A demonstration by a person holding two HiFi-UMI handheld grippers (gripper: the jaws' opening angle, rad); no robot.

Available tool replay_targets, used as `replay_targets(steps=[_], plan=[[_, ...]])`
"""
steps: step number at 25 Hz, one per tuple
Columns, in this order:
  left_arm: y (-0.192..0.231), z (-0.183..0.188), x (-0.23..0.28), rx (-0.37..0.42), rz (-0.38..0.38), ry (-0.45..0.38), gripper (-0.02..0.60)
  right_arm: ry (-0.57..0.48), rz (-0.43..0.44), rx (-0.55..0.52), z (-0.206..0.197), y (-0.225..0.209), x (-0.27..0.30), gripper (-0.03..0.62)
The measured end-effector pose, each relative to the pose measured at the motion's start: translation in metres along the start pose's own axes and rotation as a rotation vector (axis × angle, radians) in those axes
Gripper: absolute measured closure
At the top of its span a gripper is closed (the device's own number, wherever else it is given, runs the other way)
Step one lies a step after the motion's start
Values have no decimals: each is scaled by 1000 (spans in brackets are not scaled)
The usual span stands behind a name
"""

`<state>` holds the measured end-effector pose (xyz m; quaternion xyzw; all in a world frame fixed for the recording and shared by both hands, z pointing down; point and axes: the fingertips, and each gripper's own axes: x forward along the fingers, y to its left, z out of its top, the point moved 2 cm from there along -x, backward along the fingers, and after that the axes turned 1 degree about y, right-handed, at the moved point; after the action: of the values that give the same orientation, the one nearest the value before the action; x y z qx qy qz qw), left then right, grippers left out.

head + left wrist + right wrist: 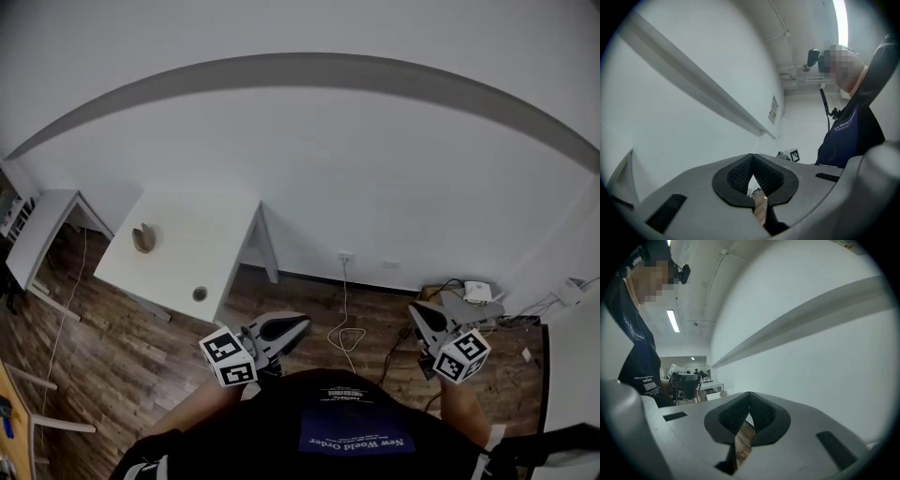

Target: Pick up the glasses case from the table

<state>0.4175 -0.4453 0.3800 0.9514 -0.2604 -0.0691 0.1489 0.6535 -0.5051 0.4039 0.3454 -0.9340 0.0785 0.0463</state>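
Wood flooring and a white wall surround the white rectangular table [197, 234] at frame left, where the small tan glasses case [142, 238] sits well apart from our left gripper [302, 322] and right gripper [413, 308], both pressed together and empty, so arriving unopened we could shove it away.

Two grippers: the left gripper [298, 324] and the right gripper [415, 311], each with one marker cube. Two white tables on the left: a middle table [202, 234] and a far-left table [45, 223]. One brown case [142, 238]. One wall socket [345, 255]. One white box [477, 292], on the floor at the right.
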Motion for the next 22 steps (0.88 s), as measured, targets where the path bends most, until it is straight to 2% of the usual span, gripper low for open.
replay_targets(steps=[4,8,14,22], plan=[[24,-1,3,-19,70,8,584,4,53,6,2,-22,27,592],[56,8,-5,-23,104,-17,584,22,81,10,1,-29,67,592],[133,25,-20,-27,94,-62,584,37,90,-34,16,-33,147,592],[257,90,-61,16,58,-99,584,18,52,-67,60,-33,276,592]])
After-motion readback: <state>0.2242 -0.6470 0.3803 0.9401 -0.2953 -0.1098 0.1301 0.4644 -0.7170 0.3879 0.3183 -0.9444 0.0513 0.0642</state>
